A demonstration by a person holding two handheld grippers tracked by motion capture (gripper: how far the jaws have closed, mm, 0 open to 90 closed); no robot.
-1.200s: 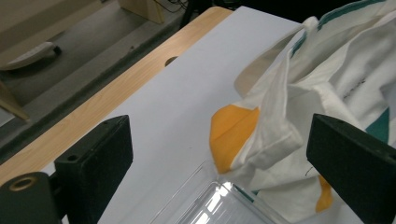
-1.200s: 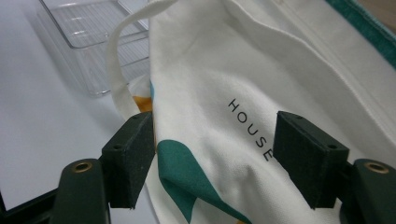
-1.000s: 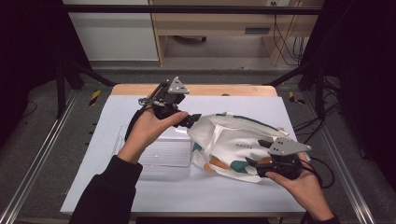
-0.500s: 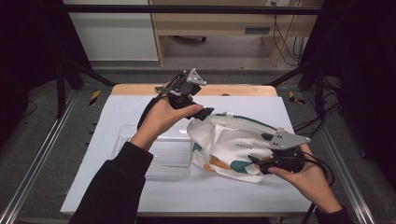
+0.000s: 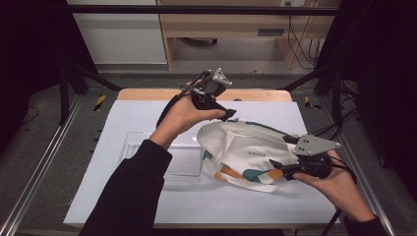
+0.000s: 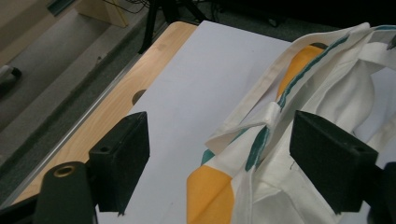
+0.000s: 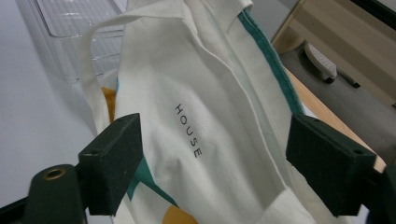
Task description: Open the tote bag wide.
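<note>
White sheet covers a wooden table above grey floor.

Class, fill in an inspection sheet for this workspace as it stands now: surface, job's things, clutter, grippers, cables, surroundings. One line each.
Surface: white sheet covering a wooden table.
Job's things: white tote bag with green and orange patches, crumpled; clear plastic tray beside it, partly under the bag.
Clutter: nothing seen.
Grippers: left gripper open, raised at the bag's far edge; right gripper open, at the bag's near right side.
Cables: black cable trailing from the left gripper; more cables hang by the back furniture.
Surroundings: dark frame bars, grey floor, wooden cabinet behind.
</note>
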